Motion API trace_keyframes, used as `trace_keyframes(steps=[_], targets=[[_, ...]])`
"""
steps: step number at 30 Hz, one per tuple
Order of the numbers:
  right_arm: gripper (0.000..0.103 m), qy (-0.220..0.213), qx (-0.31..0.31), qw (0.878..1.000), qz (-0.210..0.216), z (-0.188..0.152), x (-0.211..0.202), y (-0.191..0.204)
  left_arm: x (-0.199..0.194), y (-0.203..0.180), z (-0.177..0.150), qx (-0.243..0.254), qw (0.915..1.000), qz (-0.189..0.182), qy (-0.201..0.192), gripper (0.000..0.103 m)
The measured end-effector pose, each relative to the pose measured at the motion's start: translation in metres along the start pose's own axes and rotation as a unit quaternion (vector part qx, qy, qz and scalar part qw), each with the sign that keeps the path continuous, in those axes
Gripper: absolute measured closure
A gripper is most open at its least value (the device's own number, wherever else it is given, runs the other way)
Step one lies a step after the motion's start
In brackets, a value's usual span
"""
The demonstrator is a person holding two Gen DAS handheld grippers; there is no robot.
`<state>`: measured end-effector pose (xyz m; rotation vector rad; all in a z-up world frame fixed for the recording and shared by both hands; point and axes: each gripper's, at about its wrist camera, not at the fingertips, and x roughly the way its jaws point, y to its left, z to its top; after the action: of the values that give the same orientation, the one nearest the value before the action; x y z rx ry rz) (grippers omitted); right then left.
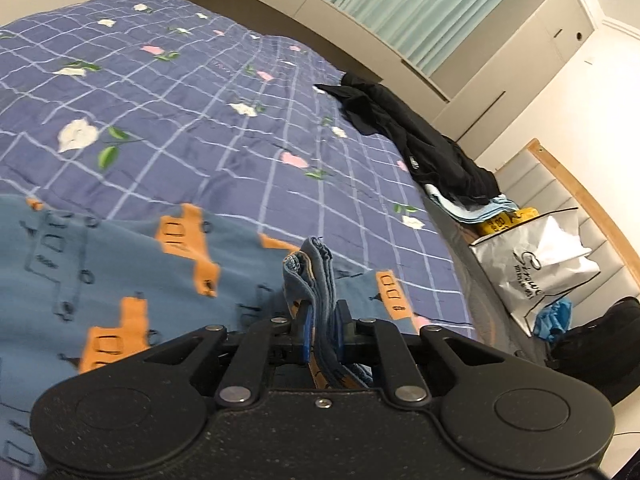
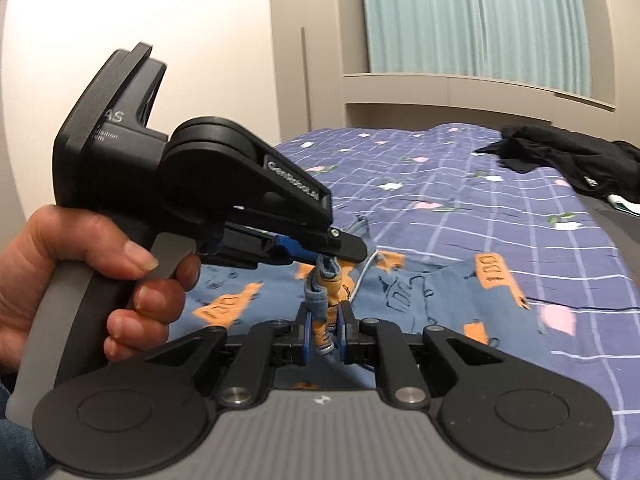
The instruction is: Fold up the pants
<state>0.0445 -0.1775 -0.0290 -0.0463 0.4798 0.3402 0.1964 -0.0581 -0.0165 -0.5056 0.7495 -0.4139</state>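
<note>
Both grippers are clamped on the same bunched edge of the pants [image 1: 120,248], prob so the person can lift two layers together and carry them over for a fold. In the left wrist view, the left gripper [image 1: 323,320] sits bottom center w/ its jaws pressed onto a thick wad of blue fabric that sticks up between them. Looks like several layers pinched at once, which makes sense if the edge got gathered to keep it from slipping.

In the right wrist view, the right gripper [image 2: 325,326] at bottom center is also pinching a rolled bit of the blue and orange cloth. The left gripper [image 2: 336,254] comes in from the left side of the frame, held by the person's hand [image 2: 100,280] w/ fingers squeezing the trigger, and its tip bites the same fabric ridge just above the right one's grip. So the two grips are nearly touching, not spread apart. Guess: they're set close bc one is about to slide along the edge to pull it taut.

The rest of the pants lies flat-ish on the bedspread [image 1: 180,100], lower left in the left view, mid frame in the right view. A black clothes pile [image 1: 420,136] sits well apart at the right edge of the bed, and a white bag [image 1: 536,264] is on the floor beside it.
</note>
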Motion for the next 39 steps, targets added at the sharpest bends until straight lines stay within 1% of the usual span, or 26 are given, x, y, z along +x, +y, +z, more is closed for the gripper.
trace_keyframes(steps=[3,10,15,17,18,19,21,23,24,26,27,28,29,31,33,35,36,39], targets=[[0.089,0.008,-0.001,1.000,0.005,0.000,0.008,0.007,-0.003,0.010,0.000,-0.004,1.0000,0.004,0.002,0.092],[0.089,0.018,-0.008,1.000,0.015,0.001,0.018,0.021,-0.010,0.022,-0.002,0.007,0.9998,0.020,-0.004,0.092],[0.089,0.032,-0.025,0.999,0.019,-0.003,0.028,0.030,-0.011,0.036,-0.008,0.001,0.9995,0.031,0.004,0.091],[0.089,0.039,-0.030,0.999,0.019,-0.005,0.032,0.031,-0.011,0.040,-0.010,0.000,0.9995,0.032,0.007,0.090],[0.089,0.041,-0.032,0.998,0.019,-0.005,0.034,0.030,-0.011,0.041,-0.011,0.000,0.9994,0.033,0.006,0.087],[0.087,0.043,-0.032,0.998,0.020,-0.007,0.034,0.030,-0.012,0.042,-0.012,-0.001,0.9994,0.035,0.006,0.083],[0.081,0.044,-0.030,0.998,0.023,-0.008,0.034,0.029,-0.014,0.044,-0.013,-0.003,0.9993,0.036,0.004,0.077],[0.077,0.046,-0.027,0.998,0.028,-0.008,0.035,0.027,-0.016,0.045,-0.012,0.000,0.9993,0.038,-0.001,0.064],[0.076,0.046,-0.027,0.998,0.029,-0.009,0.034,0.027,-0.016,0.044,-0.012,0.003,0.9991,0.042,-0.003,0.061],[0.066,0.042,-0.025,0.998,0.031,-0.011,0.031,0.025,-0.016,0.042,-0.011,0.014,0.9983,0.056,-0.011,0.049],[0.052,0.039,-0.022,0.998,0.032,-0.012,0.029,0.024,-0.017,0.041,-0.010,0.018,0.9978,0.063,-0.016,0.045],[0.039,0.033,-0.018,0.999,0.034,-0.013,0.025,0.022,-0.016,0.040,-0.009,0.021,0.9971,0.069,-0.021,0.039],[0.034,0.028,-0.012,0.999,0.037,-0.014,0.021,0.020,-0.016,0.039,-0.008,0.025,0.9964,0.077,-0.026,0.035],[0.020,0.016,-0.002,0.999,0.036,-0.015,0.012,0.014,-0.012,0.035,-0.005,0.036,0.9947,0.091,-0.030,0.031],[0.012,0.006,0.004,1.000,0.018,-0.016,0.004,0.006,-0.006,0.031,-0.004,0.054,0.9922,0.110,-0.028,0.029],[0.007,-0.001,0.007,1.000,-0.013,-0.016,-0.001,-0.004,0.001,0.029,-0.006,0.067,0.9895,0.127,-0.018,0.029],[0.002,-0.002,0.009,0.999,-0.032,-0.016,-0.002,-0.009,0.004,0.028,-0.007,0.072,0.9885,0.133,-0.013,0.029],[0.000,0.008,0.028,0.995,-0.095,-0.013,0.001,-0.031,0.006,0.028,-0.017,0.084,0.9863,0.141,-0.008,0.028]])
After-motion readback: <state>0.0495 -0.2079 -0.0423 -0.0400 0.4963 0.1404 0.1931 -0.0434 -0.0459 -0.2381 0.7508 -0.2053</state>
